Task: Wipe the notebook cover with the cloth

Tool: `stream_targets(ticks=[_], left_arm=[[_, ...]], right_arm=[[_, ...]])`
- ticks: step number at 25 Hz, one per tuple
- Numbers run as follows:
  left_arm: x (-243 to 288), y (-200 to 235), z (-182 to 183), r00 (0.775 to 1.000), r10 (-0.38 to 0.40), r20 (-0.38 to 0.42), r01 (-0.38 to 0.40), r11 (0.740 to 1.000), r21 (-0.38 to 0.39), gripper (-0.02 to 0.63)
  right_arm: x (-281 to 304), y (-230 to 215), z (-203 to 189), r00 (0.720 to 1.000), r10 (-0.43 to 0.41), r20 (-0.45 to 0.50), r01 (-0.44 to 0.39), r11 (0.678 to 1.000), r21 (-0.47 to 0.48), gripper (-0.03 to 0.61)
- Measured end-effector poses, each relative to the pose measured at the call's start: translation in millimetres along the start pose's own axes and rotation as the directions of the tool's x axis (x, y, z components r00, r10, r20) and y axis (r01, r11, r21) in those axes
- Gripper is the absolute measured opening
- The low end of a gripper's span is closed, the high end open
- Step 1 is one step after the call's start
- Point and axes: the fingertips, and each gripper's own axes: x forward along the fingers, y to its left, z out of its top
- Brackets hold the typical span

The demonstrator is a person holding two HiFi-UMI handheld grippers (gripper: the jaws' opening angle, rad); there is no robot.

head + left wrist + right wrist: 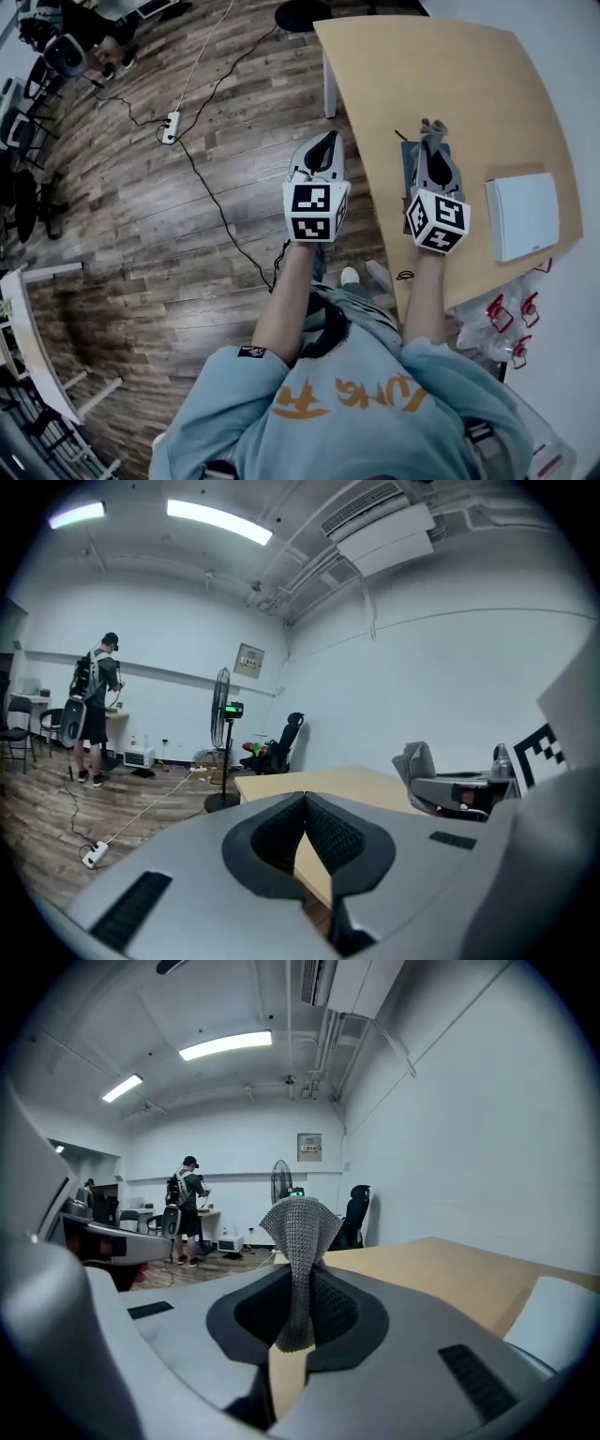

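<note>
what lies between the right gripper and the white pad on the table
Nothing: in the head view only bare tabletop separates the right gripper, shut on the cloth, from the white pad.

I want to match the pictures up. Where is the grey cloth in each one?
Head view: cloth right of centre, sticking out of the right gripper.
Left gripper view: cloth at mid-right, a small grey fold.
Right gripper view: cloth dead centre, pinched in the jaws.
Shared landmark: the wooden table.
</note>
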Motion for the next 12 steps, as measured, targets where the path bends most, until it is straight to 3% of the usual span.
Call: stream_targets(ticks=[12], left_arm=[[87.9,45.6,-2.7,0.985,-0.168,-0.047,0.164,0.984,-0.066,0.017]], right_arm=[[58.8,4.5,1.9,0.985,-0.155,-0.070,0.153,0.987,-0.041,0.028]])
